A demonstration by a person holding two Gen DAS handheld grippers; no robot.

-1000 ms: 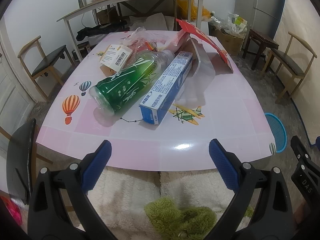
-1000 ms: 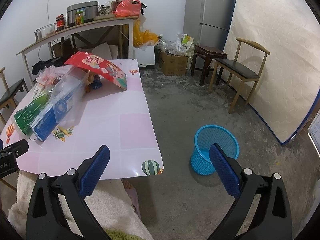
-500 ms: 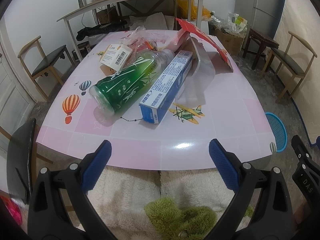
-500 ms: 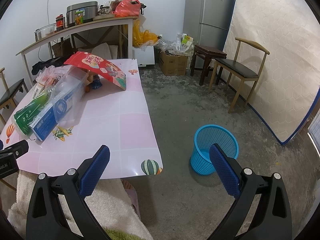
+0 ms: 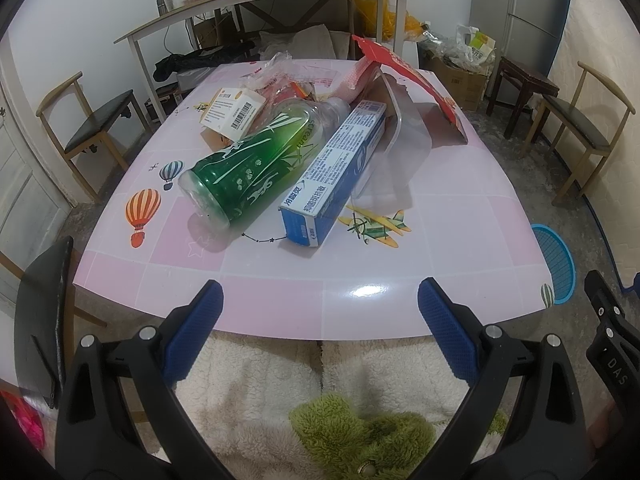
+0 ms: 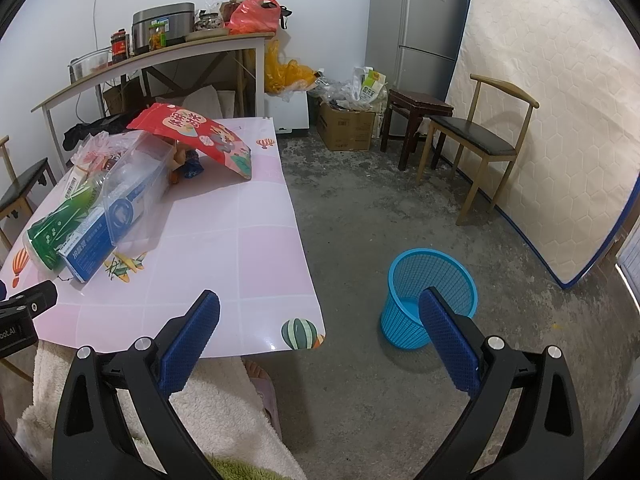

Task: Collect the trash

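The left claw (image 5: 320, 308) and right claw (image 6: 320, 316) both gape wide and empty. A green bottle (image 5: 256, 164) and blue box (image 5: 336, 176) lie touching on the worktop (image 5: 460, 208); the blue basket (image 6: 432, 292) stands on the floor.

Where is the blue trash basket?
The blue basket stands on the concrete floor to the right of the pink table, in the right wrist view, just behind the right gripper.

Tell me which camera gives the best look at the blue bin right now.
The right wrist view. There the bin stands whole on the floor beside the table, its mesh wall and open top visible, only partly crossed by one of the gripper's fingers. The left wrist view catches only a sliver of its rim past the table's edge.
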